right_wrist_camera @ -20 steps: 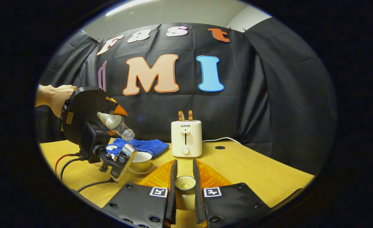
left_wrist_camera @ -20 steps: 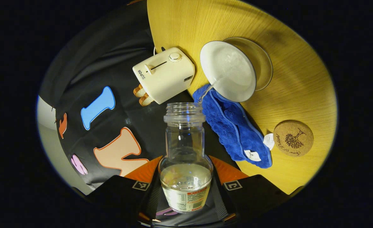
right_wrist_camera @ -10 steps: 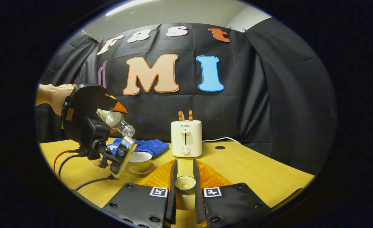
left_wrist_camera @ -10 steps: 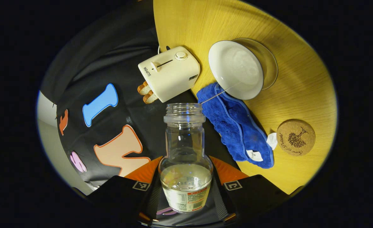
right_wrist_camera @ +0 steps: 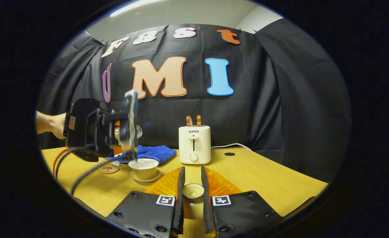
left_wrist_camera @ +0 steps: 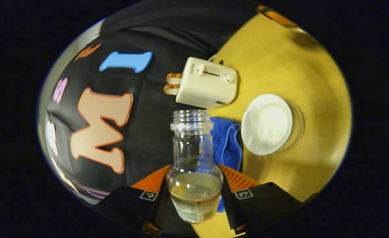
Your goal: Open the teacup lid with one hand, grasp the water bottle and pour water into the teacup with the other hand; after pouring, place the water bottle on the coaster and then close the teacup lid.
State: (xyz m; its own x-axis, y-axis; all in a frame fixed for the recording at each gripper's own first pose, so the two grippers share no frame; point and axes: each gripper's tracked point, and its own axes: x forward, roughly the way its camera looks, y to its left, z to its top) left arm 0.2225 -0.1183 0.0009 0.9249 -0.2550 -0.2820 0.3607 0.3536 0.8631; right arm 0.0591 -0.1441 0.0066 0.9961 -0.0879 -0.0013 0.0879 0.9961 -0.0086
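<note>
The water bottle (left_wrist_camera: pixel 194 165) sits uncapped between the jaws of the left gripper (left_wrist_camera: pixel 194 201), which pinch its lower body on both sides; roughly 1 third of its water remains, pooled at the gripped end. The teacup (left_wrist_camera: pixel 267 124) stands open on its saucer (right_wrist_camera: pixel 145 178) on the bench (left_wrist_camera: pixel 300 72), beside and below the bottle mouth, with no stream passing between them; by judgement, pouring is finished and the step in hand is carrying the bottle to the coaster (right_wrist_camera: pixel 108 169). In the right gripper view the coaster lies on the bench just beside the saucer, under the left gripper; the next move calls for bringing the bottle upright, lowering its base onto the coaster, then spreading the jaws. The right gripper (right_wrist_camera: pixel 192 198) holds the teacup lid (right_wrist_camera: pixel 192 191) between its 2 jaws, pressed against it on either side, low over the bench and apart from the teacup; the lid goes back last. A blue cloth (right_wrist_camera: pixel 153 152) and a toaster (right_wrist_camera: pixel 194 143) lie behind the teacup.
</note>
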